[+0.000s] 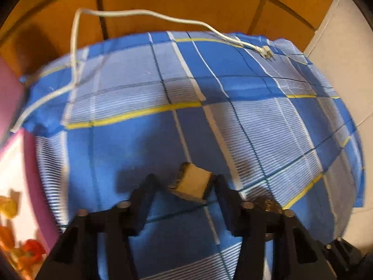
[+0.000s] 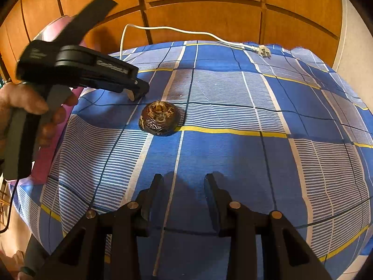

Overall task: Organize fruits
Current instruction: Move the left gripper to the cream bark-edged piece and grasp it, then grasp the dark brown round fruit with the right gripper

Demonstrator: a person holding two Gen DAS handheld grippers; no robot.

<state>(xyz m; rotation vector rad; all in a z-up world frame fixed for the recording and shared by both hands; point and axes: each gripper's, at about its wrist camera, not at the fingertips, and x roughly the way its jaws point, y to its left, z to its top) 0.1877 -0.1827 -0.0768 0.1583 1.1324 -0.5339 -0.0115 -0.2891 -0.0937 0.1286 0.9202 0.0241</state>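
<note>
My left gripper (image 1: 184,182) is clamped on a pale chunk (image 1: 192,183) by its edge, right gripper (image 2: 183,179) apart and empty; a tilt could drop it.

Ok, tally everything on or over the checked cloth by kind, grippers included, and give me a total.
Grippers: 2, left gripper and right gripper
Dark round fruit: 1
Beige piece between the left gripper's fingers: 1
White power cord: 1
Total: 5
</note>
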